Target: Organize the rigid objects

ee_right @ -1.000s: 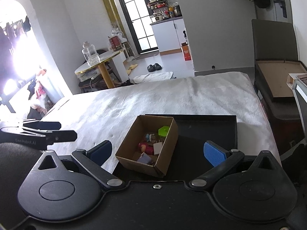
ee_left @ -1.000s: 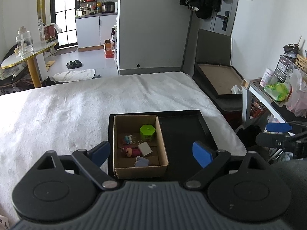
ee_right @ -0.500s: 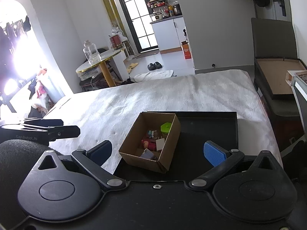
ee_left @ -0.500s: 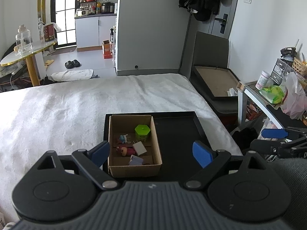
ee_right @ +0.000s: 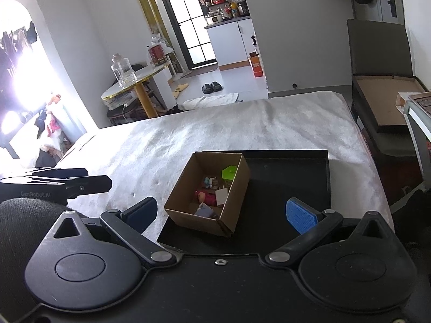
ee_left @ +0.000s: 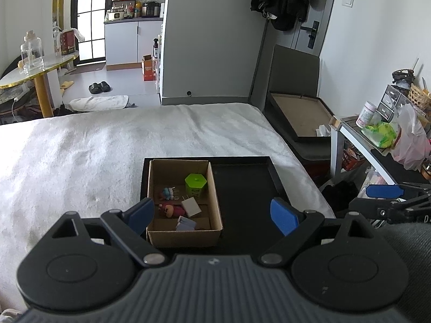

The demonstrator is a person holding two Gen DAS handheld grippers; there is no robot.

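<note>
A cardboard box [ee_left: 186, 231] [ee_right: 234, 188] stands in the left part of a black tray [ee_left: 250, 188] [ee_right: 291, 177] on a white bed. Inside it lie a green hexagonal container [ee_left: 195, 183] [ee_right: 229, 172], a white charger plug [ee_left: 191, 206] [ee_right: 221, 196], a red and pink toy figure [ee_left: 170, 210] [ee_right: 204, 196], a small pastel toy [ee_left: 168, 192] and a pale purple block [ee_left: 186, 223] [ee_right: 203, 211]. My left gripper [ee_left: 212, 214] hovers open above the tray's near edge. My right gripper [ee_right: 221, 212] is open too, near the box's front corner. Both are empty.
The white bed cover [ee_left: 94, 145] spreads left and beyond the tray. A dark open case [ee_left: 299, 118] and a cluttered side table [ee_left: 382, 132] stand to the right. A round table with a glass jar [ee_right: 122, 68] is far left.
Both grippers have drifted slightly, and the box and tray sit a bit further left in the left wrist view. Nothing was grasped; both stay open.
</note>
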